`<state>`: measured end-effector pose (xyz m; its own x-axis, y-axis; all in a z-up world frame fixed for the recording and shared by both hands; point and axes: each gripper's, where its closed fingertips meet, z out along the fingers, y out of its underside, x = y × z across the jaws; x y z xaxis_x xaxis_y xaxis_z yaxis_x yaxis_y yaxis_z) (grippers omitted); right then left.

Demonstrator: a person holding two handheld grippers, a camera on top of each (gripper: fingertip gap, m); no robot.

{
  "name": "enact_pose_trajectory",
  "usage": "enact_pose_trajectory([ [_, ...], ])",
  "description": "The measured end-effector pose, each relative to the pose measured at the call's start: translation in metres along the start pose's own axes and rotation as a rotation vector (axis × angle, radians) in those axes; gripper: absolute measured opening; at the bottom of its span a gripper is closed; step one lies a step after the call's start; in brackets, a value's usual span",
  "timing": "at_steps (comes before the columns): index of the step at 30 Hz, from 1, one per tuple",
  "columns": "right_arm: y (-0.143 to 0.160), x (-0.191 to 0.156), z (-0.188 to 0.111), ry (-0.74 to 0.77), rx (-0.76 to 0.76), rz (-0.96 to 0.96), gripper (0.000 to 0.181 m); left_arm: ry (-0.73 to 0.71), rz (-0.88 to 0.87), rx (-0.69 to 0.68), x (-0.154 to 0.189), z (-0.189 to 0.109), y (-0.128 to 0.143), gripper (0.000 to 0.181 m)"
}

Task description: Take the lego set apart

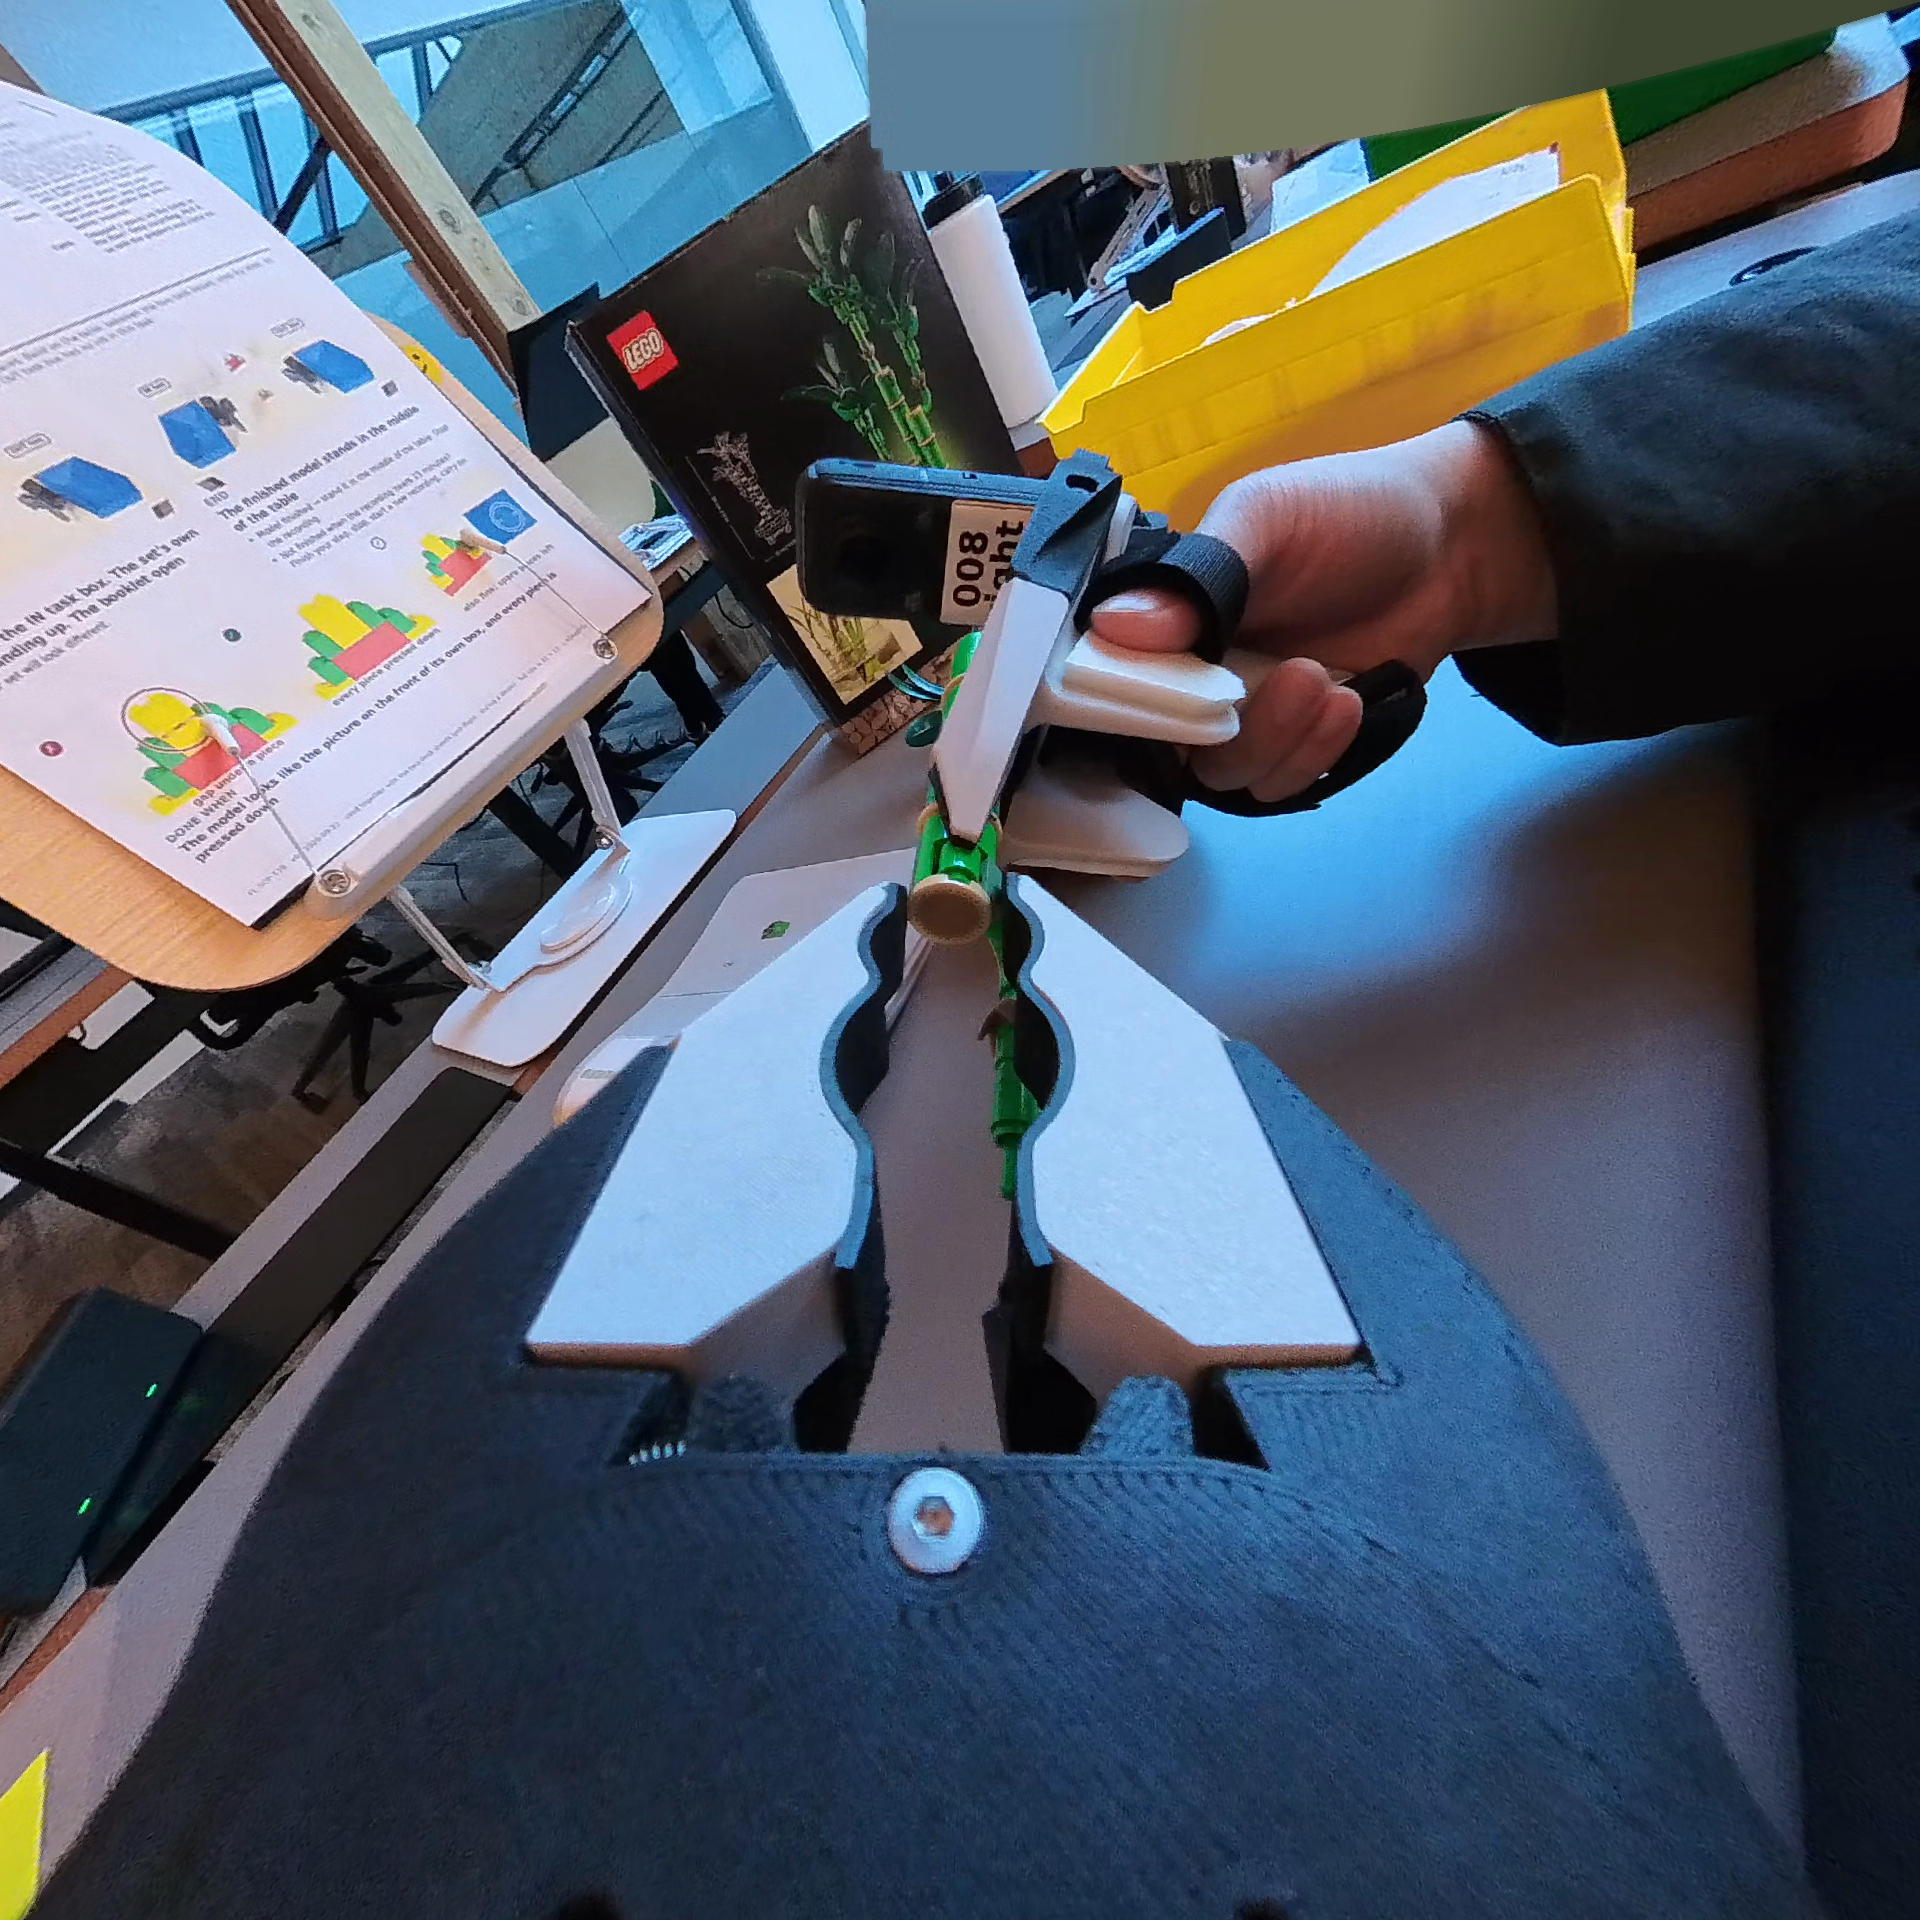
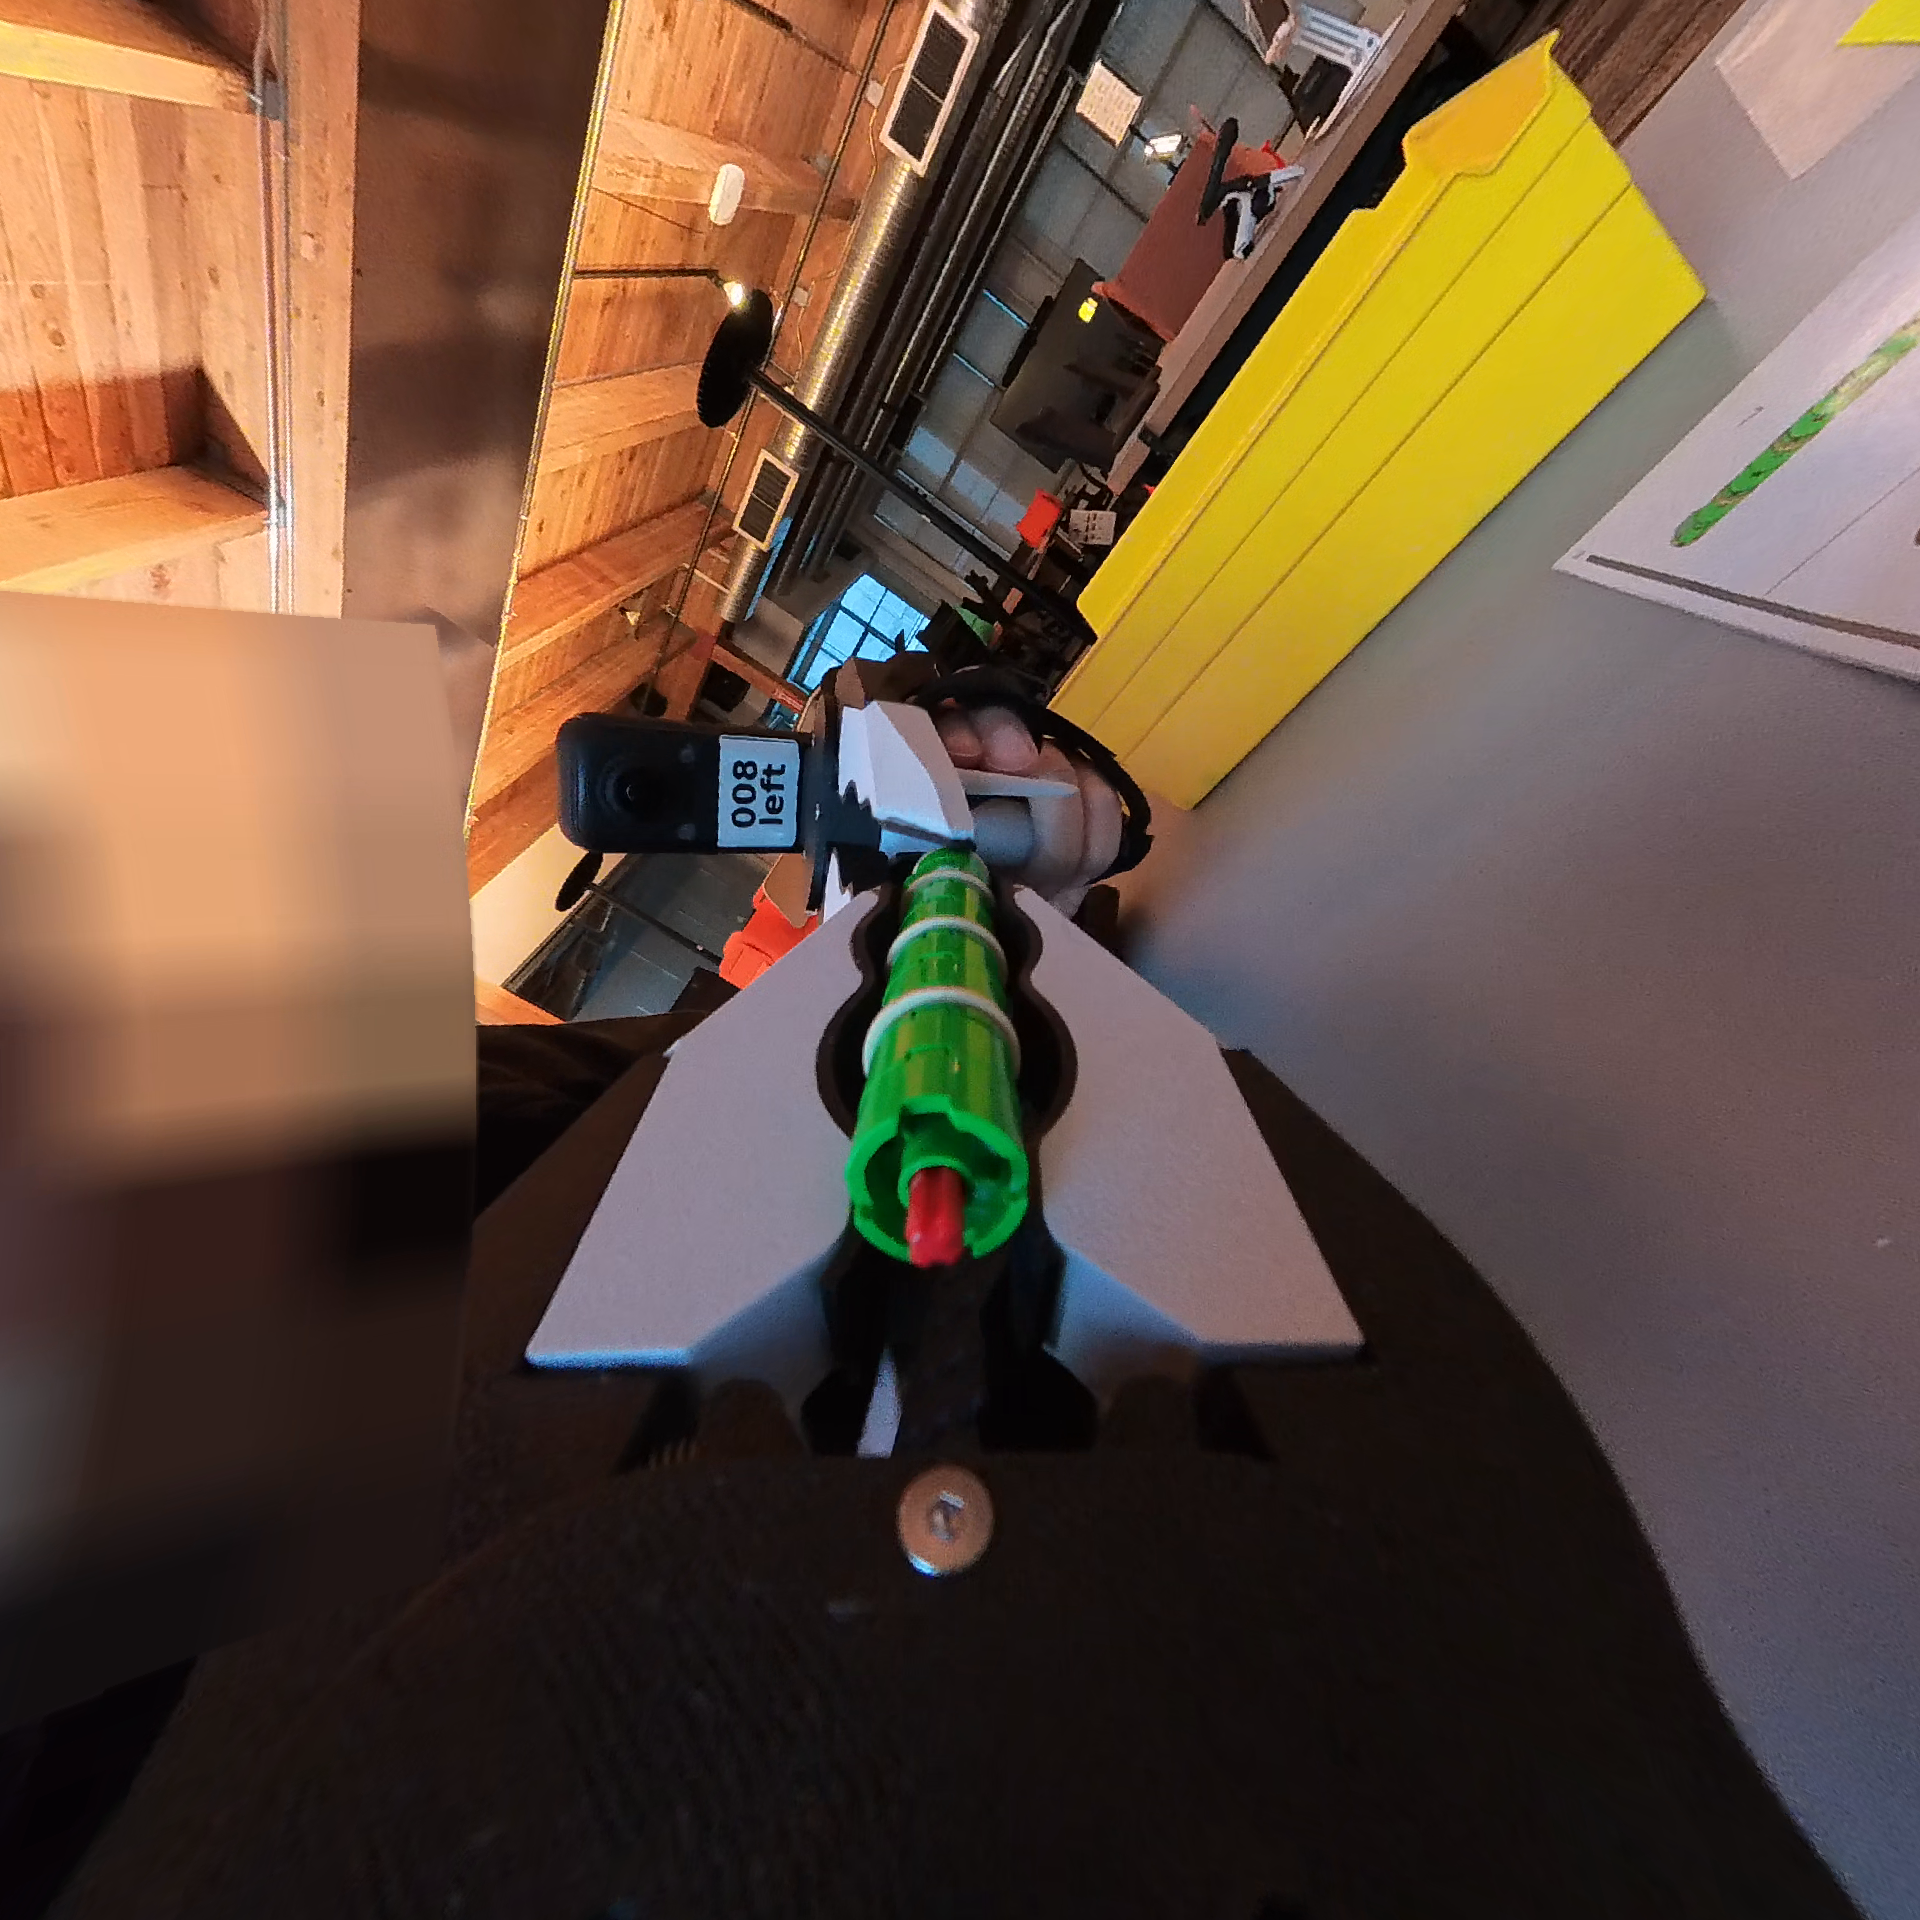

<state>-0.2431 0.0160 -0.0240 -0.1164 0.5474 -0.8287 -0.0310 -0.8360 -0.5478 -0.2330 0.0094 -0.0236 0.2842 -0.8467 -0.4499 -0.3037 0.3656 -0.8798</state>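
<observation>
Your right hand-held gripper [image 2: 951, 1039] grasps the green ringed plastic bamboo stalk [image 2: 940, 1049]; the left hand-held gripper [image 1: 951, 997] clamps its thin end. Pull straight apart along the axis.

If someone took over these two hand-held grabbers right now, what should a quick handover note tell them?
Right gripper: shut on the green bamboo stalk, whose red-pinned end points back at its camera.
Left gripper: fingers either side of the stalk's thin green stem; a tan ring piece sits at the tips. Whether it grips, I cannot tell.
Both are held above the grey table; the yellow bin and set box stand behind.
Done: not clear.
Left: the stalk is still in one piece; pull its segments apart.
</observation>
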Motion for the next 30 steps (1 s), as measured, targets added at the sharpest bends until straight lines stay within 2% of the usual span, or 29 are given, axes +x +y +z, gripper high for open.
enact_pose_trajectory([
  [10, 0.002, -0.003, 0.0, -0.032, -0.018, 0.019, 0.016, 0.037, -0.038, 0.028, 0.003, -0.002, -0.003, 0.015],
  [19, 0.001, -0.009, 0.0, -0.068, -0.005, 0.03, 0.016, 0.093, -0.174, 0.071, 0.001, -0.004, -0.01, 0.014],
  [30, 0.0, -0.008, 0.0, -0.041, 0.003, 0.024, 0.015, 0.088, -0.159, 0.061, 0.0, -0.004, -0.009, 0.013],
])
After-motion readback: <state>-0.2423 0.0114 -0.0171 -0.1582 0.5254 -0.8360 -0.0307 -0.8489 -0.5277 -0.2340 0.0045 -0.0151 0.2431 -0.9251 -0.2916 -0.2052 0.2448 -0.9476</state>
